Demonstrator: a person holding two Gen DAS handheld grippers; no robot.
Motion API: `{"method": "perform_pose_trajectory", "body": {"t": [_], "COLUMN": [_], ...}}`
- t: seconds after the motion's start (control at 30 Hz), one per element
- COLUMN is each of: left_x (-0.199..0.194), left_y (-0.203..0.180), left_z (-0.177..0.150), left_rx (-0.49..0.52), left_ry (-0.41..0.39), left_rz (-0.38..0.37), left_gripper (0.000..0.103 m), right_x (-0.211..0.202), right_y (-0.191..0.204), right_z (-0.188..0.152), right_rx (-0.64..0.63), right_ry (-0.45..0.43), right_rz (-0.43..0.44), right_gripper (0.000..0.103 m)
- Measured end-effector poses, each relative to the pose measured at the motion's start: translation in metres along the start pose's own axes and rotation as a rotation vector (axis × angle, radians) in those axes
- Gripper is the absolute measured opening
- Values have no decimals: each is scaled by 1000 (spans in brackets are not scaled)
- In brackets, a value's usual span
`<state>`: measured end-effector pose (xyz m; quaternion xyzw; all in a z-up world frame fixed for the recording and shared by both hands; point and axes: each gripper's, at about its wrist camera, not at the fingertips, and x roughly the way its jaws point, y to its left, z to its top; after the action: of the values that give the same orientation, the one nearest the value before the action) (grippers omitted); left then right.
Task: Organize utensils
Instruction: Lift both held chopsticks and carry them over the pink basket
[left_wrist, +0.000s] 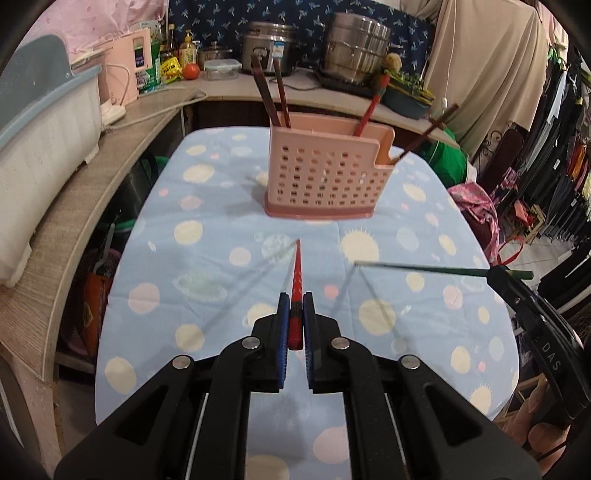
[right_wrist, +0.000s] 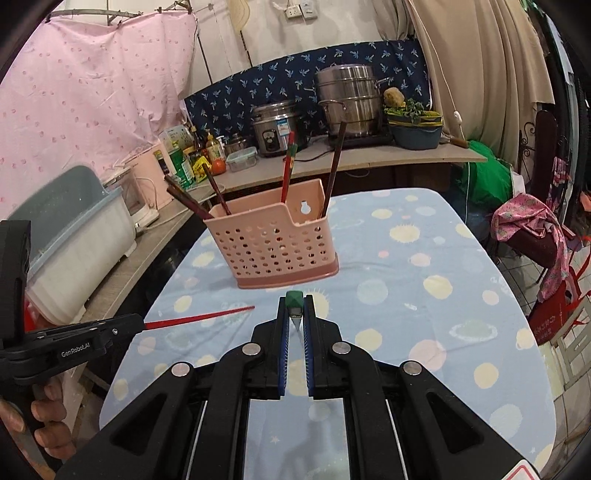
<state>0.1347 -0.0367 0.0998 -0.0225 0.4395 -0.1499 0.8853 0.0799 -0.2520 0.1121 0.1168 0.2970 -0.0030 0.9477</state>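
A pink perforated utensil holder (left_wrist: 323, 173) stands on the table, also in the right wrist view (right_wrist: 280, 245). It holds several brown chopsticks (left_wrist: 271, 94) and a red one (right_wrist: 288, 166). My left gripper (left_wrist: 295, 306) is shut on a red chopstick (left_wrist: 296, 273) that points toward the holder, above the cloth; it also shows in the right wrist view (right_wrist: 199, 316). My right gripper (right_wrist: 294, 308) is shut on a green chopstick (right_wrist: 294, 300), seen end-on. In the left wrist view the green chopstick (left_wrist: 424, 267) lies level, pointing left.
The table has a blue spotted cloth (left_wrist: 229, 229). A counter (left_wrist: 122, 147) curves along the left and back with a white bin (left_wrist: 40, 136), pots (left_wrist: 354, 44), a rice cooker (right_wrist: 275, 127) and bottles. Clothes and bags crowd the right side.
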Motion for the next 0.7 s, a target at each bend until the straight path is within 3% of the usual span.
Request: {"method": "perform_pose_trajectory", "body": {"t": [0.33, 0.7], "left_x": [-16, -14], "left_y": [-3, -5], "left_z": [50, 76], "left_rx": [-9, -11], "left_ry": [-114, -142], "left_rz": [5, 9], "left_gripper": [7, 7], "right_x": [2, 18], "right_y": [-2, -10], "right_z": [30, 36], "right_rx": [5, 20], "right_ry": [-66, -62], "right_rz": [4, -7], "right_gripper": [7, 7]}}
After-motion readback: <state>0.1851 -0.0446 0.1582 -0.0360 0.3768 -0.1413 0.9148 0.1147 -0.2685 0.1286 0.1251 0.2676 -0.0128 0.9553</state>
